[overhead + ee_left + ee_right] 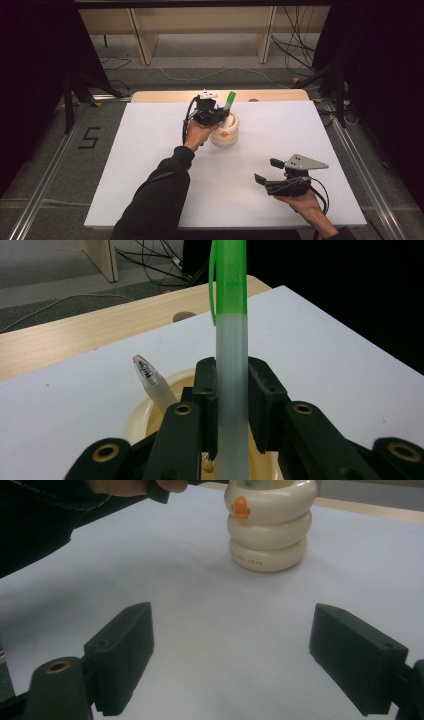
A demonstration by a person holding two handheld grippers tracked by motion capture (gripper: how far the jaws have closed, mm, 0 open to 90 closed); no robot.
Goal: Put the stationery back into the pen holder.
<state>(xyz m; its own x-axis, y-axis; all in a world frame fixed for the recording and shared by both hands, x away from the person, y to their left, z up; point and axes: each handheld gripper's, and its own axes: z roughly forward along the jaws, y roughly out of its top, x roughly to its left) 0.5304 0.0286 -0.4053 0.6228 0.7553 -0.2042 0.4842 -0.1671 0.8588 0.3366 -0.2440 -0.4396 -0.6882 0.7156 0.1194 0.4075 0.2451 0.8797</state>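
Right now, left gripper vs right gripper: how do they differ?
The left gripper is shut on a green-capped pen over the cream holder; the right gripper stands wide open with nothing between its jaws. The left is at the holder; the right sits apart, nearer the table's front edge. Both have black jaws and are hand-held.

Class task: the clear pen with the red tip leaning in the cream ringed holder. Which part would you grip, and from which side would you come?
Grip the clear pen on its exposed upper barrel, coming from above. It leans out over the holder's rim, its lower end hidden inside, so probably only the top is free. The left gripper already holds the green-capped pen beside it.
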